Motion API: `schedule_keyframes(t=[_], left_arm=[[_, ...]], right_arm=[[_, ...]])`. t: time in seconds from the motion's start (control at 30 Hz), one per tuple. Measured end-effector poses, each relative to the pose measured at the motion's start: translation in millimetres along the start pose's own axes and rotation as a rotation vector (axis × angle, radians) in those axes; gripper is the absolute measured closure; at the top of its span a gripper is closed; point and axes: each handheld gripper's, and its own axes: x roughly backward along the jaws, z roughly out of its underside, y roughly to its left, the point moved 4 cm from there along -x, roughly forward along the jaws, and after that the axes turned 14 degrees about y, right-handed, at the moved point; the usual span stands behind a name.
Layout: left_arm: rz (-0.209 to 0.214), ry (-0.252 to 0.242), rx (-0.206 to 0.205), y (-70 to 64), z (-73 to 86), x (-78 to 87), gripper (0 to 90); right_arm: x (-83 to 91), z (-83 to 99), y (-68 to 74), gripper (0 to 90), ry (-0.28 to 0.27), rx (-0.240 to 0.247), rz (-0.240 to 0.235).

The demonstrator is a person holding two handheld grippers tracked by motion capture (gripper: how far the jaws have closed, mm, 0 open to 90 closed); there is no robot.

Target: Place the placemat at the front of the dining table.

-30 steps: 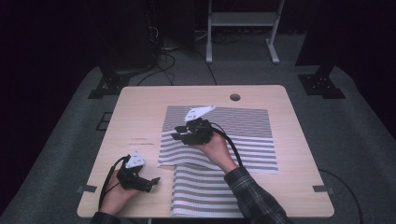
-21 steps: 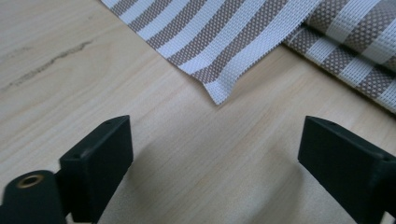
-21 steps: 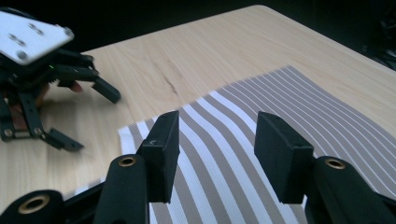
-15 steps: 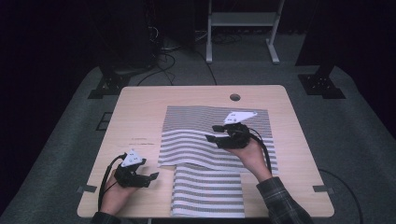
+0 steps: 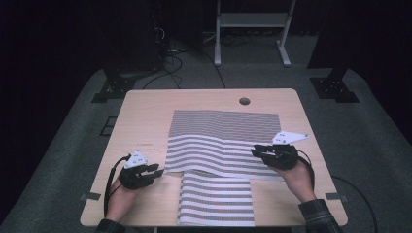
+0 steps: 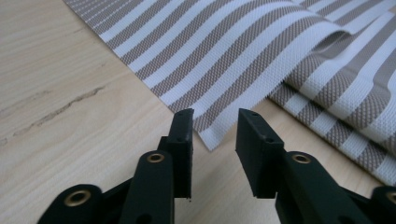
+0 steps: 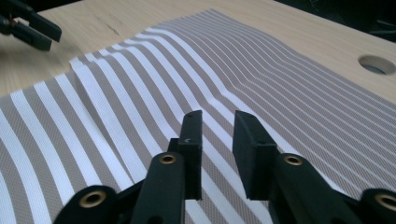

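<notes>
We see a striped cloth (image 5: 221, 145) spread across the middle of the wooden table (image 5: 145, 116), partly folded, one flap reaching the bottom edge of the high view. At lower left, the left gripper (image 5: 154, 171) sits just beside a cloth corner, its jaws spread. At centre right, the right gripper (image 5: 257, 151) hovers over the cloth's right edge, jaws likewise apart and holding nothing.

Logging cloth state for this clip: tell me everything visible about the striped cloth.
The striped cloth is a woven fabric with grey-brown and white stripes, lying on the wooden table. It is partly folded: a layer overlaps across the middle with a raised ripple, and a narrower strip reaches the near edge. The left gripper points open at its corner; the right gripper is open over its right side.
</notes>
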Motion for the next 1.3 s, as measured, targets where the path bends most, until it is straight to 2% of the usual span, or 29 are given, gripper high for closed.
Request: schedule_keyframes(t=[0.23, 0.33, 0.67, 0.9, 1.0, 1.3], left_arm=[[0.009, 0.040, -0.008, -1.0, -11.0, -10.3, 80.6], [0.032, 0.051, -0.008, -3.0, -15.8, -15.9, 87.5], [0.017, 0.109, 0.011, 4.1, -16.2, -31.5, 90.0], [0.009, 0.125, -0.006, 0.9, -16.5, -36.5, 90.0], [0.010, 0.124, -0.004, 1.2, -16.2, -36.6, 90.0], [-0.008, 0.129, 0.003, 4.7, -18.4, -37.6, 90.0]], right_arm=[[14.9, 40.8, -15.7, 89.5, 0.039, -0.051, 0.035], [18.4, 57.1, -22.3, 89.8, 0.069, -0.083, 0.041], [19.9, 104.9, -36.5, 89.7, 0.179, -0.159, 0.055], [13.6, 110.4, -37.2, 89.7, 0.206, -0.156, 0.046], [8.6, 112.2, -36.6, 89.8, 0.238, -0.142, 0.053], [4.5, 107.6, -42.1, 89.8, 0.241, -0.139, 0.066]])
